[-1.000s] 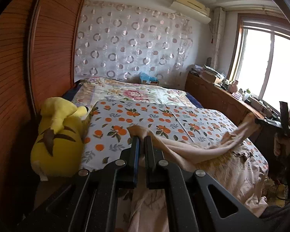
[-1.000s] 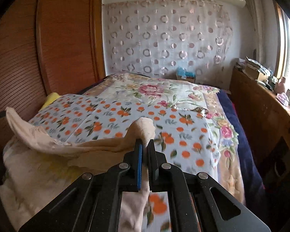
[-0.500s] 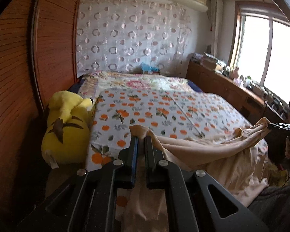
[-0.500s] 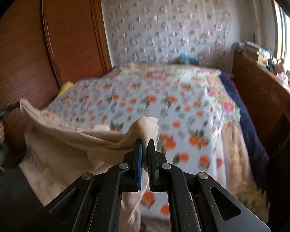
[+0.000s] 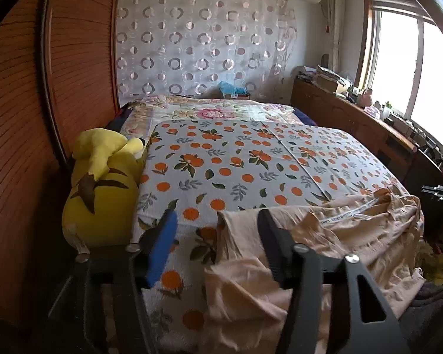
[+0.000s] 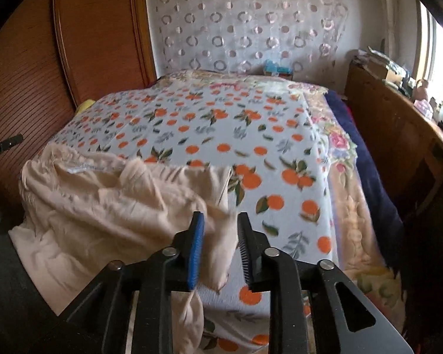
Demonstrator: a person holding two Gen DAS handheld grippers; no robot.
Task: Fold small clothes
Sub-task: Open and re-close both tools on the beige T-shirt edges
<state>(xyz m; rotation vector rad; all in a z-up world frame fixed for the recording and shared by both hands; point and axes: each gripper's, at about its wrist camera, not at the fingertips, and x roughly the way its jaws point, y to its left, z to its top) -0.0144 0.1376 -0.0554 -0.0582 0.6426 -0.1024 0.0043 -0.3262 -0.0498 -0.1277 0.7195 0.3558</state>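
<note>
Left gripper [image 5: 218,236] jaws opening, wide gap, blue pad on the left finger. Beige garment [image 5: 325,244] lies crumpled on the near edge of the bed [image 5: 236,159]; one corner of it sits between the fingers, the right finger is over the cloth, pads not pressing on it. White label strip visible on the garment towards its right end. Orange-print sheet [image 5: 221,165] covers the near part of the bed, floral quilt [image 5: 212,112] beyond it. Yellow plush toy [image 5: 100,188] against the bed's left side, next to the wood-slat wardrobe [image 5: 29,118]. Right gripper [image 5: 438,190] partly in view off the bed's right corner, state unclear. Window [image 5: 413,67] and cluttered wooden counter [image 5: 354,109] right of the bed.
</note>
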